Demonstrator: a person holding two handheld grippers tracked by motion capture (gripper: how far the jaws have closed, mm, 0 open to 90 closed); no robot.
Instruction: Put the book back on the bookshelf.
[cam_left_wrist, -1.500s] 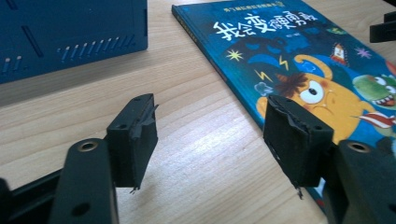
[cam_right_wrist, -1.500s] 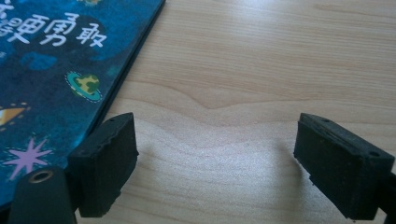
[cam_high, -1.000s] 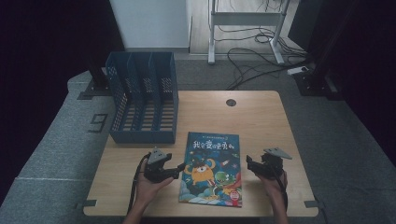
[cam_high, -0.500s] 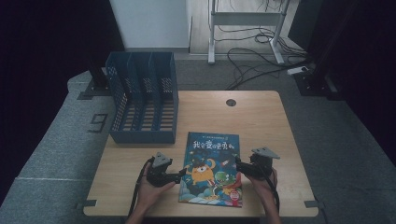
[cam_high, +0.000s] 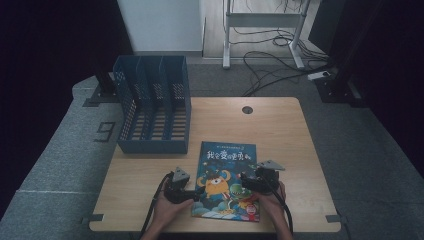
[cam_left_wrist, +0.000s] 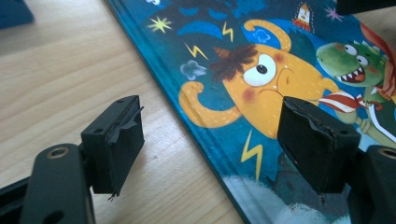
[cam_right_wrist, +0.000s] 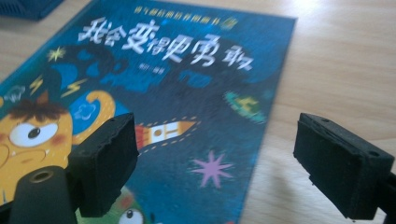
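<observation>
book (cam_high: 227, 180) flat on table (cam_high: 280, 125) front | file rack (cam_high: 152, 107) behind-left | tongs flank book

A light wooden counter (cam_high: 280, 125) stands on grey carpet (cam_high: 60, 165), a round cable hole (cam_high: 247, 109) far beyond the claws. Past it, a white wall panel (cam_high: 160, 25) and a metal frame (cam_high: 262, 20) with loose cables (cam_high: 270, 62); both sides are dark.
</observation>
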